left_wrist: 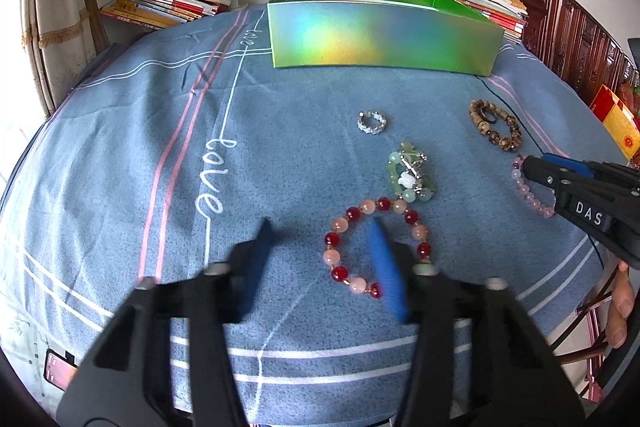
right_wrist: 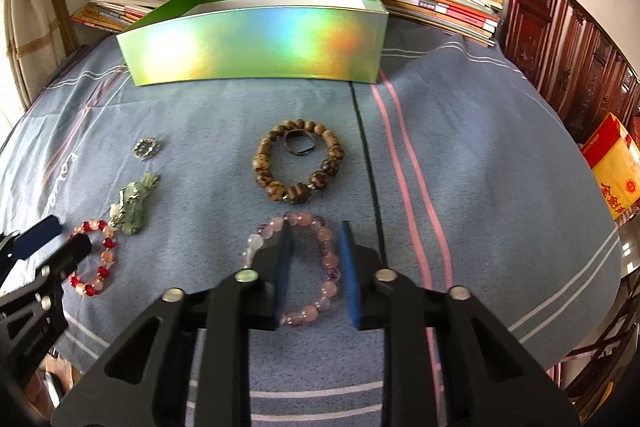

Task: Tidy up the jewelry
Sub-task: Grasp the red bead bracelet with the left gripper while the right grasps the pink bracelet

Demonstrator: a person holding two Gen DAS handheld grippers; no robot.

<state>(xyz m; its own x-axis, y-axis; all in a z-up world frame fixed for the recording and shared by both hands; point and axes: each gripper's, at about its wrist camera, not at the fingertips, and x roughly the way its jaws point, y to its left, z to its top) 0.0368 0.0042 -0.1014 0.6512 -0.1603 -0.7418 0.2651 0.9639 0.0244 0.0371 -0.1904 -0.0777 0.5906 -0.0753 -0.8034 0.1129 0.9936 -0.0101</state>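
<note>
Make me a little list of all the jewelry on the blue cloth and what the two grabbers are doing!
Box: shiny green rainbow-foil cardboard box, open, no jewelry seen inside
Left hand-held gripper: open, one finger inside the red and pink bead bracelet
Right hand-held gripper: open, straddling one side of the pale pink and purple bead bracelet
Untouched: brown wooden bead bracelet, small silver ring, green jade charm piece
Surface: blue striped cloth

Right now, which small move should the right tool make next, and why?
Probably close on the pink bead bracelet. The right tool is open, its fingers straddle one side of the loop, and the bracelet lies on the cloth, outside the green box.
</note>
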